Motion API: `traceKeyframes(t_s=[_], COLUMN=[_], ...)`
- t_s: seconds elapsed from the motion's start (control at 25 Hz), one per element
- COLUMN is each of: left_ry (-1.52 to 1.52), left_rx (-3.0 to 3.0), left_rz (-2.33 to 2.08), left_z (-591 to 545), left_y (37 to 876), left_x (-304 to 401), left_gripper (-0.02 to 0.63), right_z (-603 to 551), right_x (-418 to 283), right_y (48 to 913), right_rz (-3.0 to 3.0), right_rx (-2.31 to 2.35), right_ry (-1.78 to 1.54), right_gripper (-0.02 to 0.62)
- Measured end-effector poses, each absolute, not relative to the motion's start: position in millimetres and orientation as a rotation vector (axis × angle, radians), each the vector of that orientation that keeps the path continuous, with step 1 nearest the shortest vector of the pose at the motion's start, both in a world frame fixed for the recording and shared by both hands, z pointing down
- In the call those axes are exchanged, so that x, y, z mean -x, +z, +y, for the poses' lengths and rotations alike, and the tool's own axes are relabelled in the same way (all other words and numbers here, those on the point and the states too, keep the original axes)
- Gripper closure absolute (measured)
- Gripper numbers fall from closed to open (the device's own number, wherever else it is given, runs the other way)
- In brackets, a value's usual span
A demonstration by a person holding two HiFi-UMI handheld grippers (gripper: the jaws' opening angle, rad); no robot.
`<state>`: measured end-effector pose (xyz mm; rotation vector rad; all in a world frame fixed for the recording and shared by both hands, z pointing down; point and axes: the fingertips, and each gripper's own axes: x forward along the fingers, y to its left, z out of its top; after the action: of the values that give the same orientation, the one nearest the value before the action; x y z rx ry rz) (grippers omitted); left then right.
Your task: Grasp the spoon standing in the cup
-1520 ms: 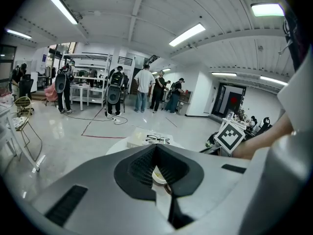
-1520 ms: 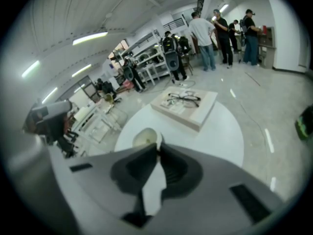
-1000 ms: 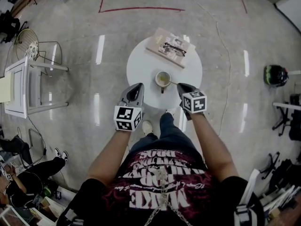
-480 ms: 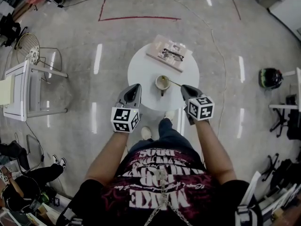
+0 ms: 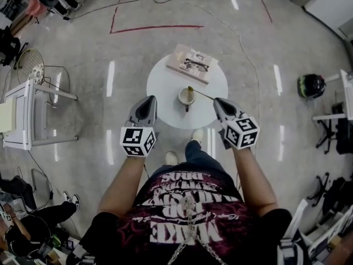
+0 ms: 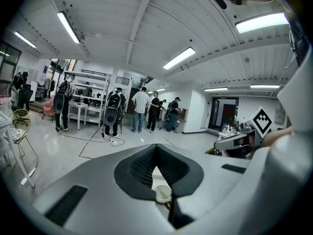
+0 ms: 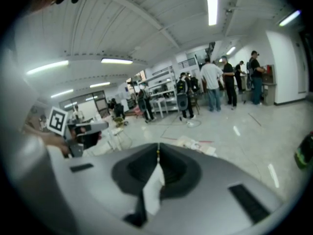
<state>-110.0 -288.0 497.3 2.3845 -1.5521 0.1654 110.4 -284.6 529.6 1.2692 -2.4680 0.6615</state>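
The right gripper point(image 5: 216, 101) is closing on the handle tip of the spoon point(image 5: 203, 95), which is leaning in the cup point(image 5: 186, 96) on the table point(image 5: 164, 85). The left gripper point(image 5: 149, 99) is hanging shut and empty. Next, I judge, a gentle lift without tipping the cup.

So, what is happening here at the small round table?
A person stands over a round white table and holds a gripper in each hand. A cup stands on the table, with a spoon leaning out of it to the right. The right gripper has its jaws closed, apparently on the end of the spoon's handle. The left gripper is shut and empty, near the table's left edge. The spoon is not yet lifted out.
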Motion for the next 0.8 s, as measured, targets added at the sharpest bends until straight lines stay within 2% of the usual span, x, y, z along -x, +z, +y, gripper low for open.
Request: traceKeyframes(t_s=[0.44,0.8], left_ry=[0.087,0.033], left_rx=[-2.545,-2.605], left_rz=[-1.555,-1.507], left_z=[-279,-265], left_y=[440,415], left_x=[100,88], left_gripper=[0.581,0.583], right_z=[-259,-236], right_x=[-109,-111], right_y=[459,419], right_rz=[-2.611,-2.671], right_rx=[-1.391,-1.418], right_ry=[0.414,0.379], right_gripper=[0.56,0.56])
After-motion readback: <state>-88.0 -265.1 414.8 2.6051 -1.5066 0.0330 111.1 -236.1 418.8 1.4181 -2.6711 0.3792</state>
